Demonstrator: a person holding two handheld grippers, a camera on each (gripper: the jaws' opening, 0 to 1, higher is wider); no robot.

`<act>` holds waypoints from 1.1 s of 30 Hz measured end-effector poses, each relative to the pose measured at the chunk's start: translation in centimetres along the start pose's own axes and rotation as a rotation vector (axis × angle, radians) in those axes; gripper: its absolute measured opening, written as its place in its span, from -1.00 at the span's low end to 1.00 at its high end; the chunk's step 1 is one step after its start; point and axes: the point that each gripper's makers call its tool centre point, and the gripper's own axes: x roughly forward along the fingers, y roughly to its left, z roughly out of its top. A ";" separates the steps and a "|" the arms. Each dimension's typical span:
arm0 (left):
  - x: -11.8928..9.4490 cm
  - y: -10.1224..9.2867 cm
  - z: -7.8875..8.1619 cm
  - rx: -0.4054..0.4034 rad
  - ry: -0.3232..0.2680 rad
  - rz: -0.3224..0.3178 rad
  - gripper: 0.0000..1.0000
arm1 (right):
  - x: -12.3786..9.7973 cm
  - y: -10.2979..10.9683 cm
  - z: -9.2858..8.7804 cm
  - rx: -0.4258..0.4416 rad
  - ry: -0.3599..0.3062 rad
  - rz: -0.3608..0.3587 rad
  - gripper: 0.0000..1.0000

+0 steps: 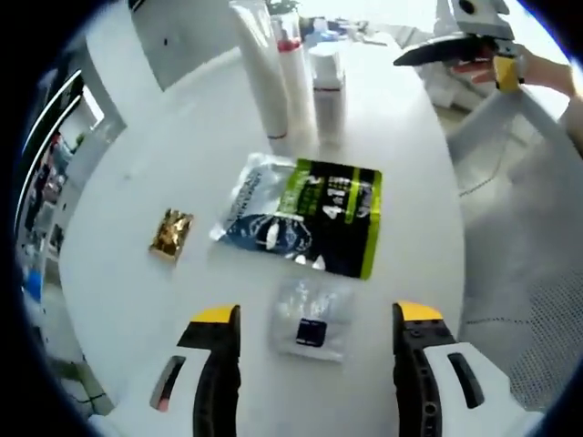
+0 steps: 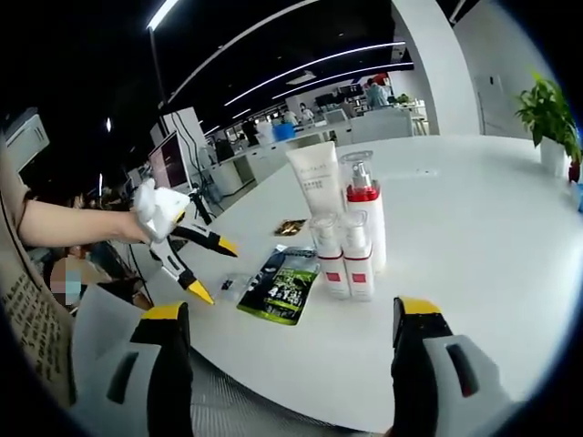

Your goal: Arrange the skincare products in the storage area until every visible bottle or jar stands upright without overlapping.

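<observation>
Several skincare bottles stand upright in a tight cluster on the white table: a white tube, a red-collared pump bottle and two small bottles. The same tube, pump bottle and a small bottle stand at the far end in the left gripper view. In front of them lie a black-and-green pouch and a blue-white sachet. My left gripper hangs open above a small clear sachet. My right gripper is open near the table edge, holding nothing.
A gold packet lies left of the pouch. The other gripper, held by a hand, shows at the top right of the left gripper view. A potted plant stands at the far right of the table. Desks and screens fill the office behind.
</observation>
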 end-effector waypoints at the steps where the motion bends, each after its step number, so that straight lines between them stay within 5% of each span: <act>1: -0.2 0.0 -0.2 -0.017 -0.007 0.005 0.35 | 0.0 0.1 0.0 -0.002 0.001 0.002 0.84; 33: -7.2 -3.4 -3.8 -0.478 -0.239 0.222 0.78 | 0.3 1.6 -0.5 -0.070 0.035 0.073 0.83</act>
